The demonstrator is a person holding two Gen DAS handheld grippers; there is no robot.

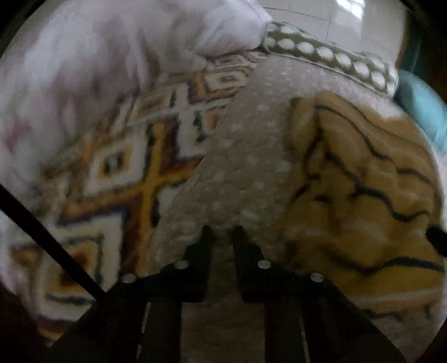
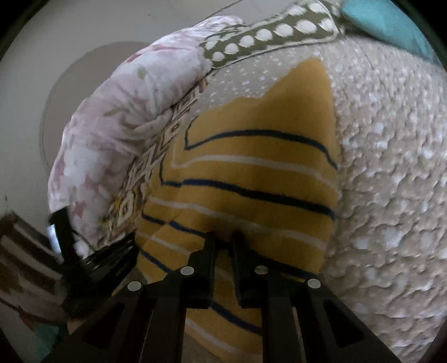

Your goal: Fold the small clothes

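- Pale pink floral bedding (image 2: 111,134) occupies the far left in both wrist views, bunched along the edge of the surface.
- Geometric orange, brown and white patterned fabric (image 1: 134,178) lies just right of the floral bedding, touching it.
- Beige dotted cover (image 1: 245,156) forms the main surface; it sits between the patterned fabric and the garment in the left wrist view.
- Left gripper (image 1: 222,231): fingers nearly closed with a narrow gap, tips against the beige dotted cover. Whether cloth is pinched between them cannot be told; the view is blurred.
- Yellow striped garment (image 2: 257,178), with navy and white stripes, lies on the beige dotted cover. It appears rumpled at right in the left wrist view and smoother in the right wrist view.
- Right gripper (image 2: 223,237): fingers nearly closed, tips at the near edge of the garment; a firm hold cannot be confirmed.
- Olive cushion with white dots (image 2: 268,36) and a teal cushion (image 2: 385,25) sit at the far upper right.
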